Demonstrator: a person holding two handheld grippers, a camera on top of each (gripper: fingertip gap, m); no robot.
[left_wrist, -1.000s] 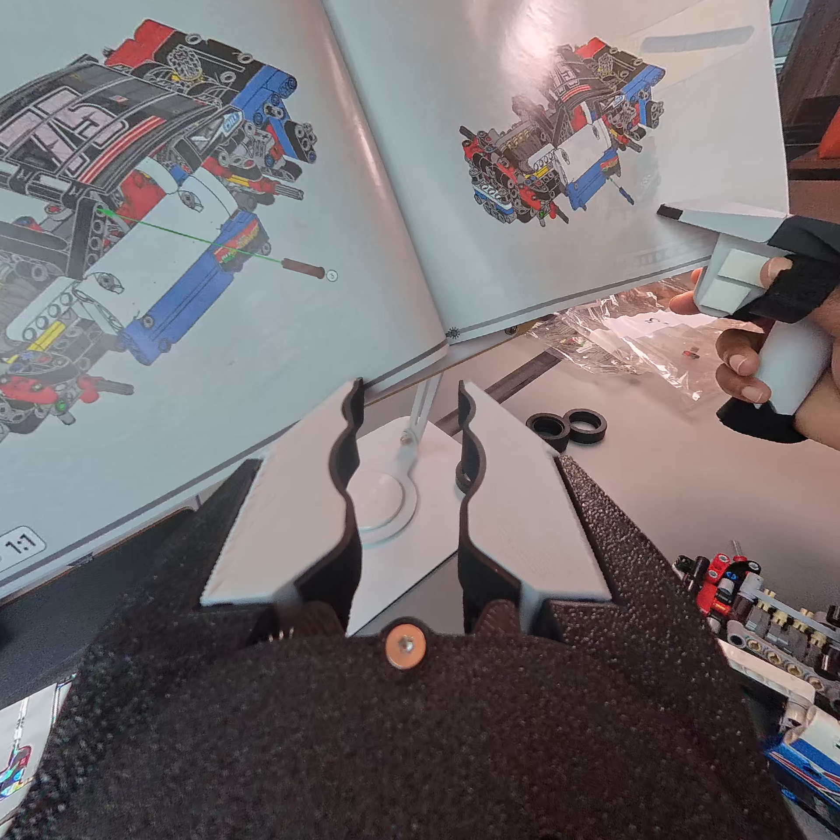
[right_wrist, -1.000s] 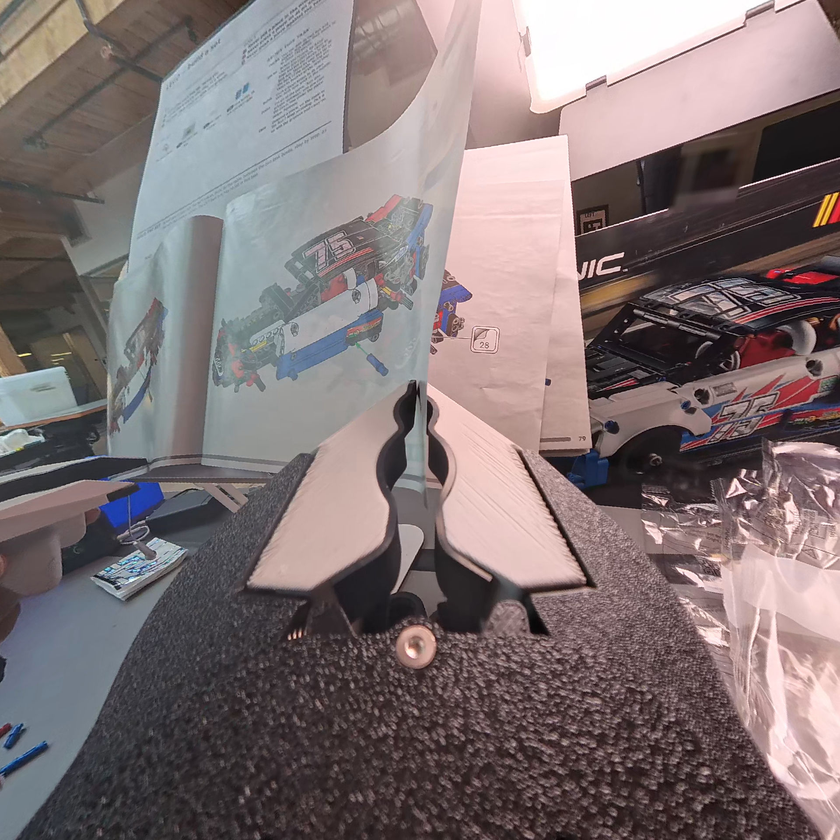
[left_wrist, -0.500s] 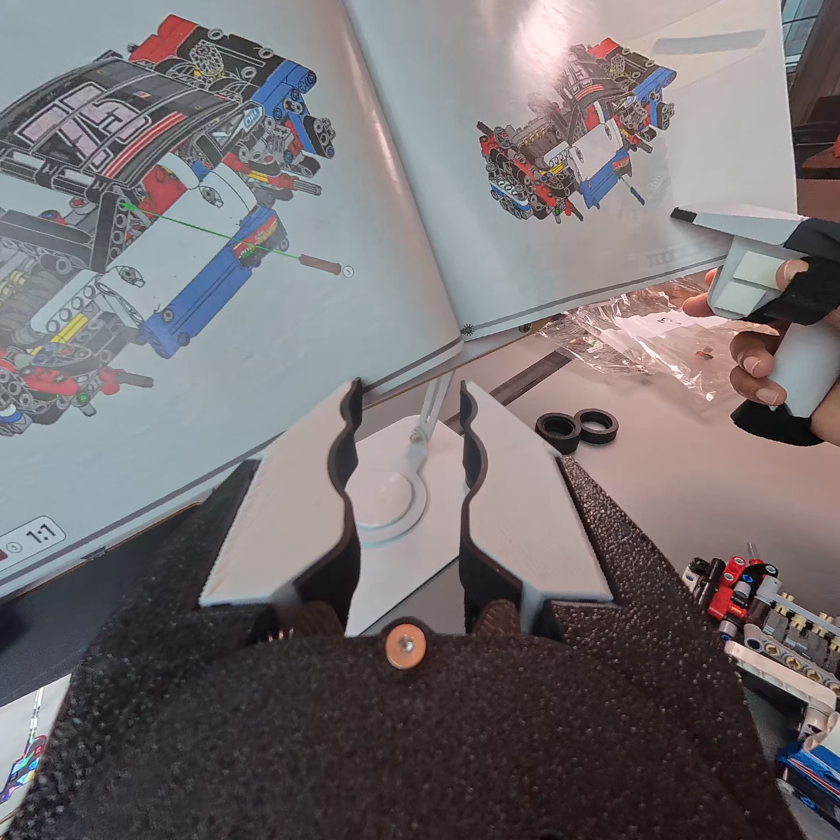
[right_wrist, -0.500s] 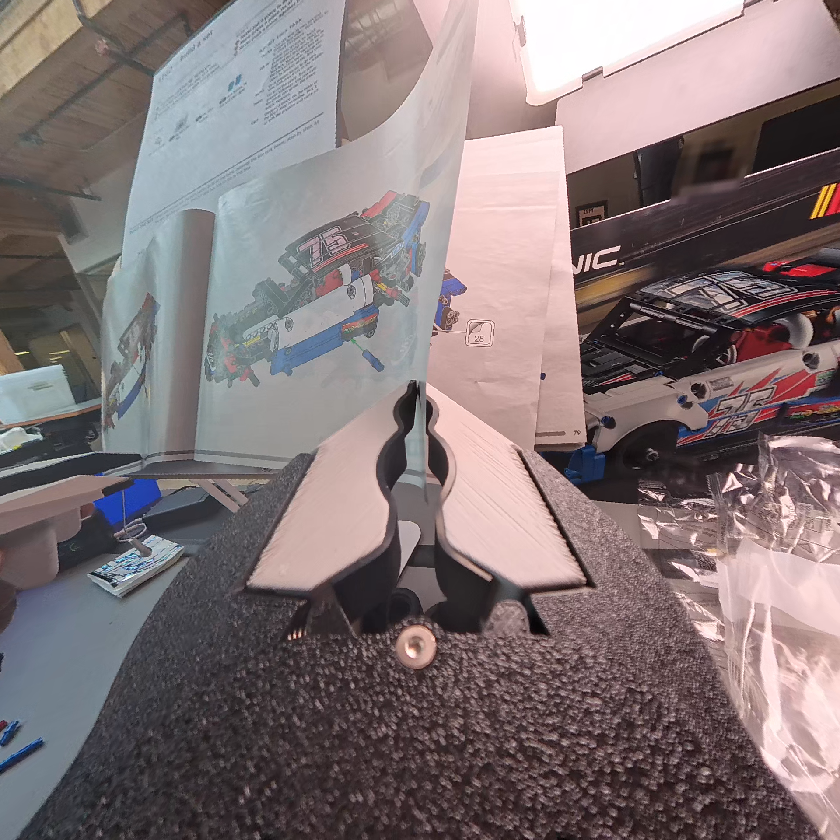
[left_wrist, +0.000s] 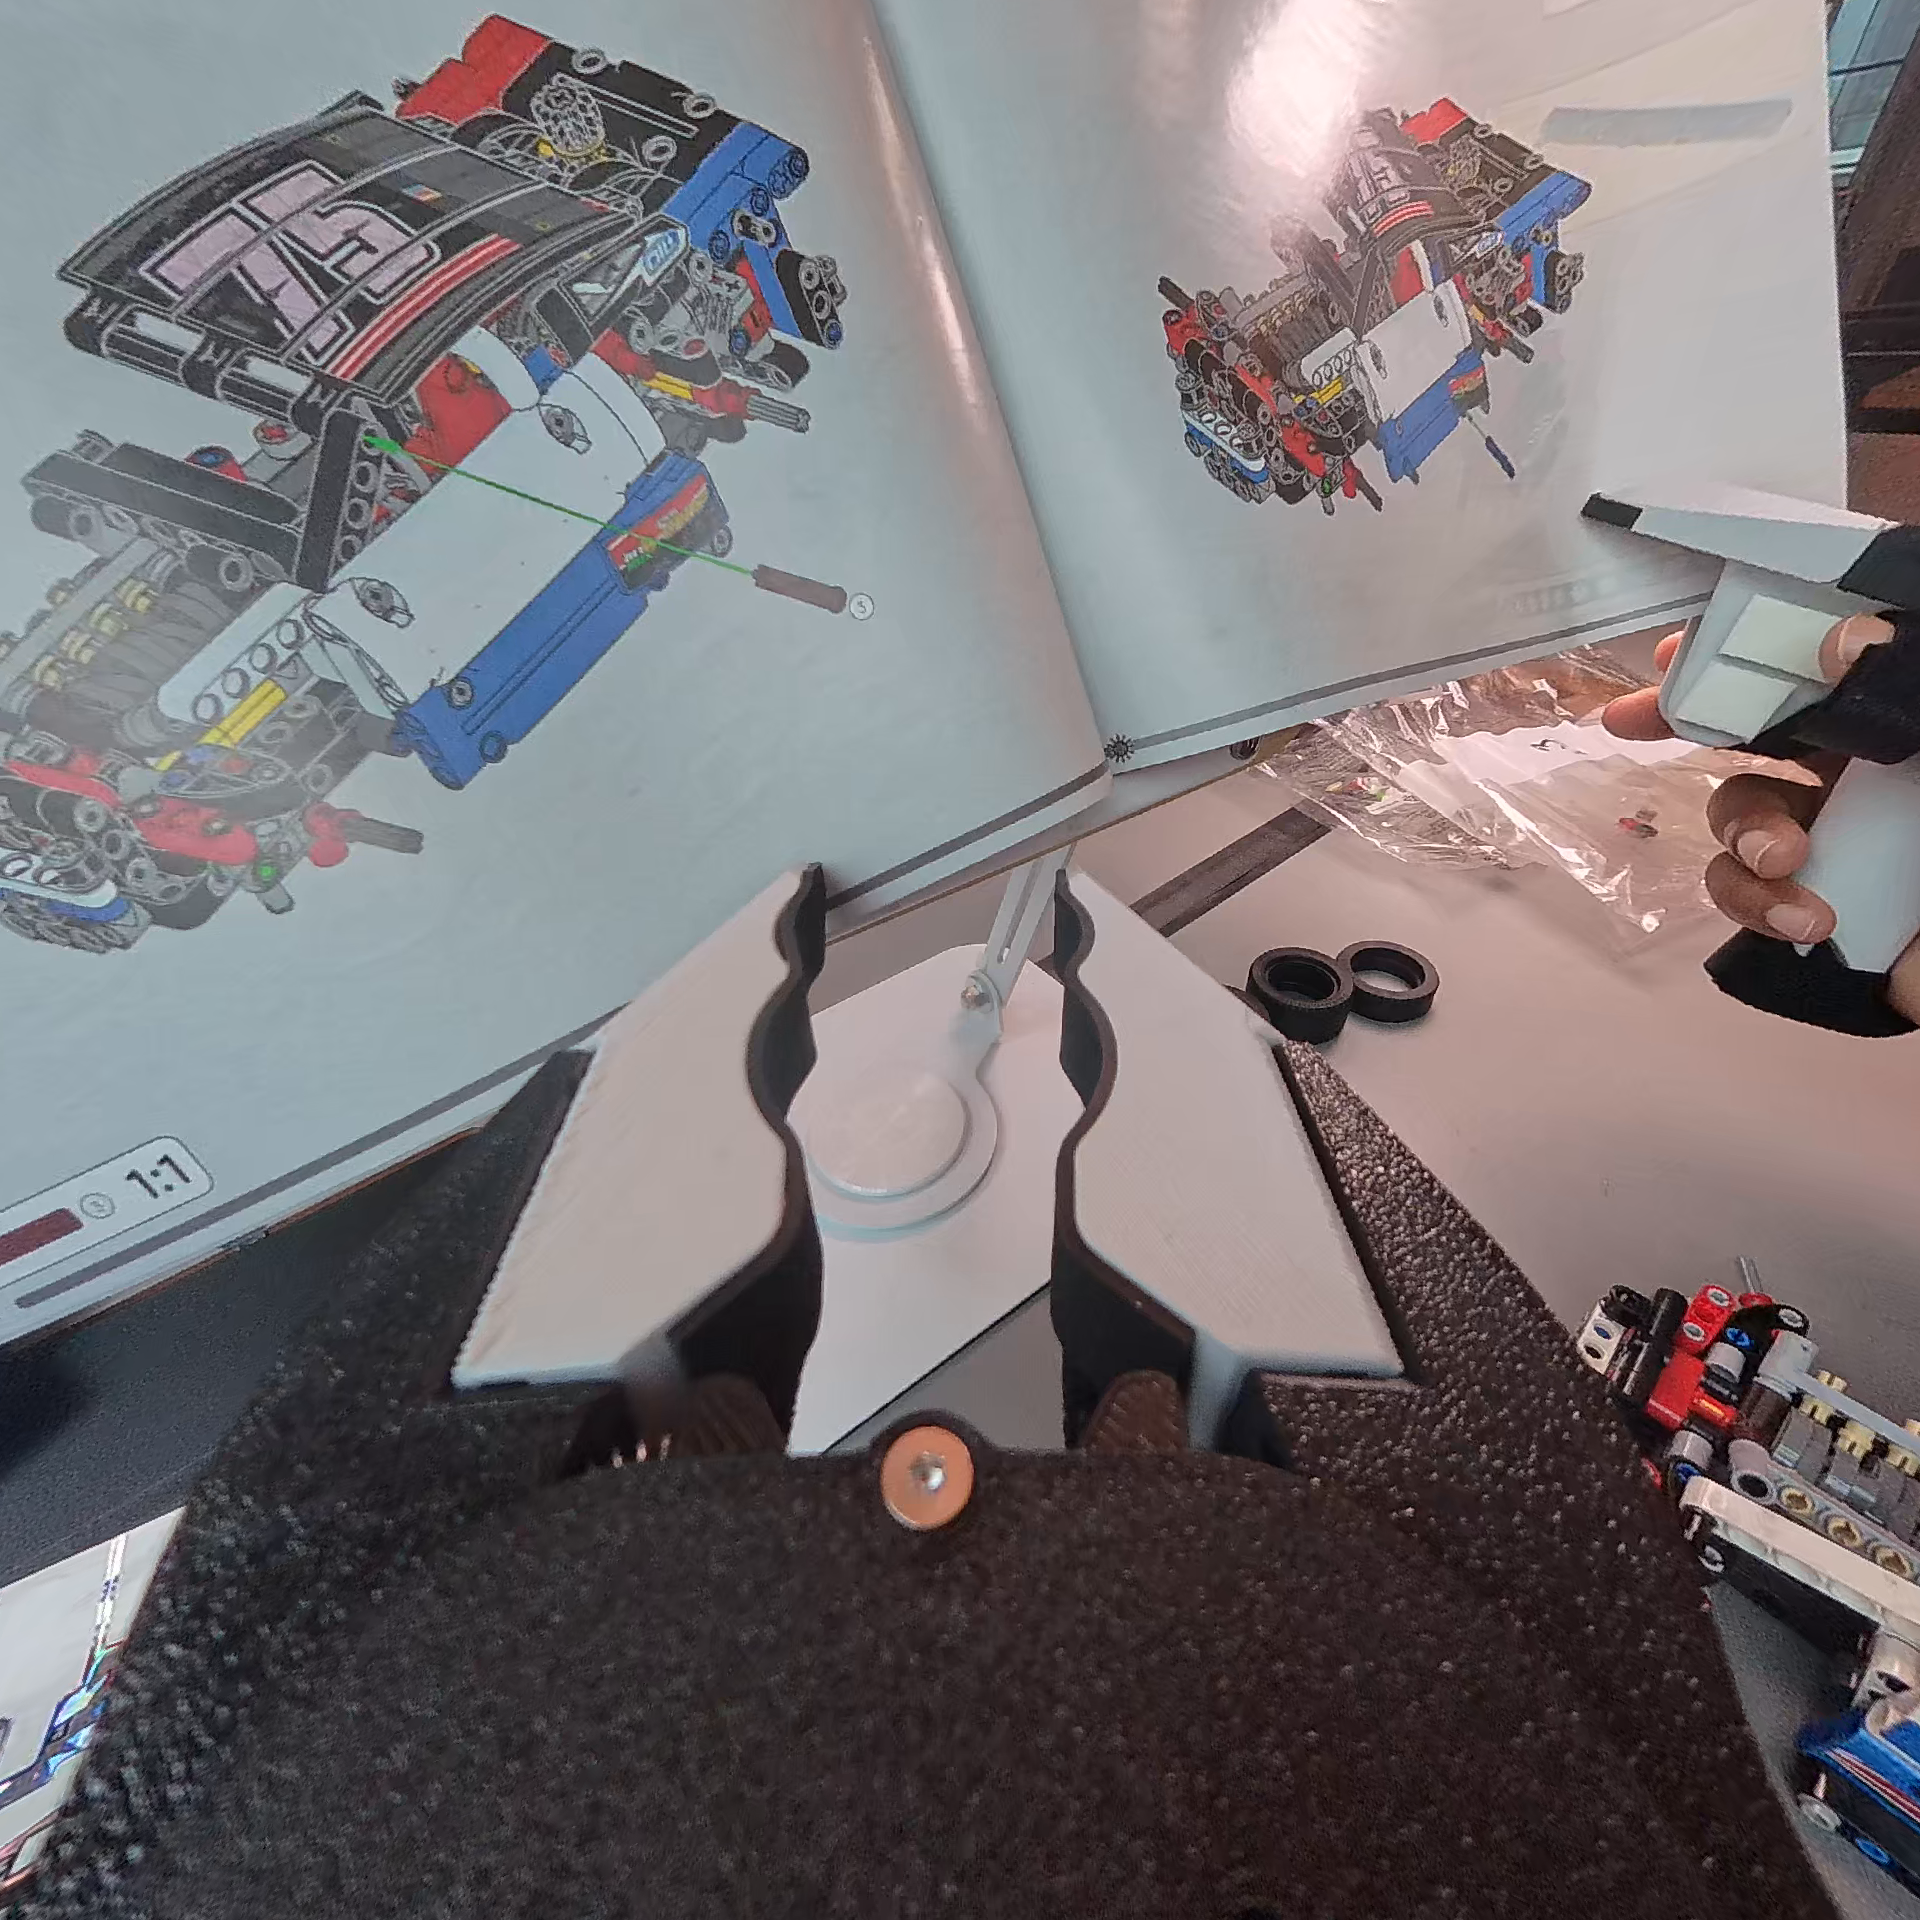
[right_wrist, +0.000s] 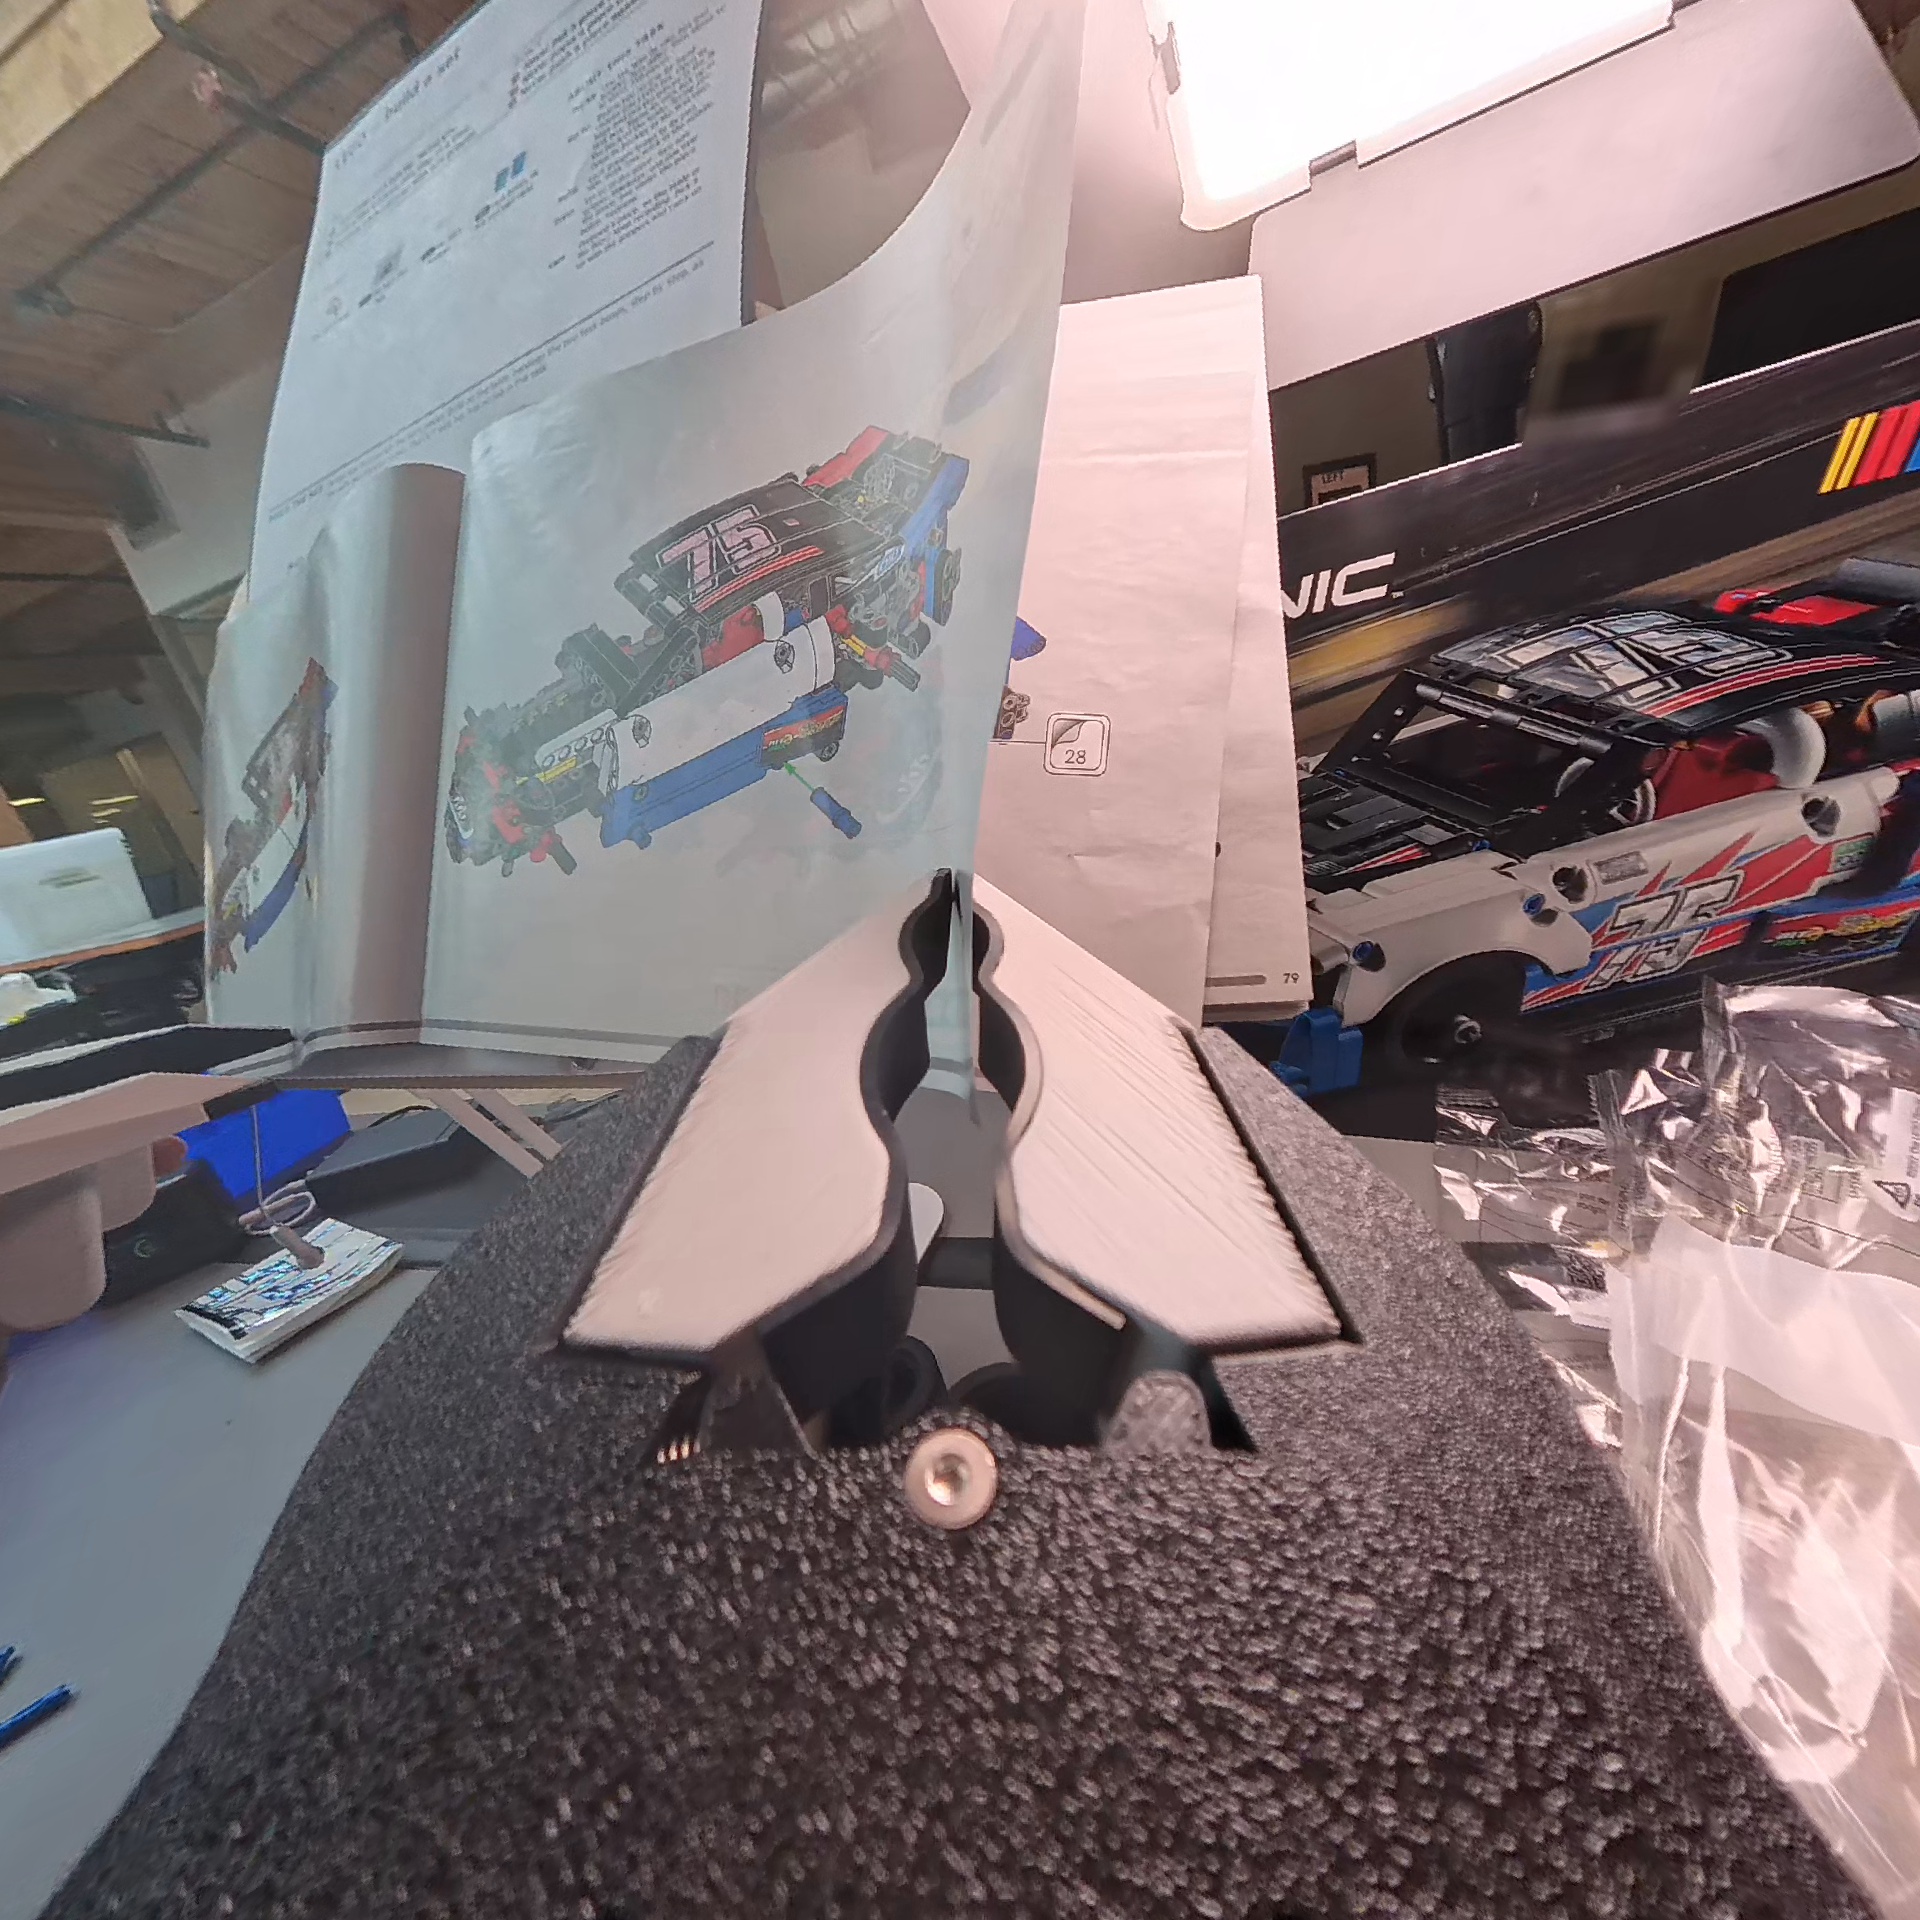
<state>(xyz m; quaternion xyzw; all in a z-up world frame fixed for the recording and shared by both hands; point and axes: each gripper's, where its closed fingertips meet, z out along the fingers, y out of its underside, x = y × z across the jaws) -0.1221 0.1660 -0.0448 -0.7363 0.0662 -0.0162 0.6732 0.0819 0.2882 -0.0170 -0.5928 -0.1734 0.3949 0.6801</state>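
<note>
My right gripper pinches one glossy instruction-booklet page; left gripper gapes empty. Two black rubber tyres on grey tabletop.

Open instruction booklet upright on stand, page pinched in right gripper

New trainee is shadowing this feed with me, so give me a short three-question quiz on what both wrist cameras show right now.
1. True or false: the right gripper is shut on a glossy page of the open instruction booklet.
2. The left gripper is: A) shut on a tyre, B) open and empty, C) shut on the booklet.
3. Fill in: the two small black rubber tyres lie on the grey ____, right of the white metal stand.

Key: 1 true; 2 B; 3 table.
</note>
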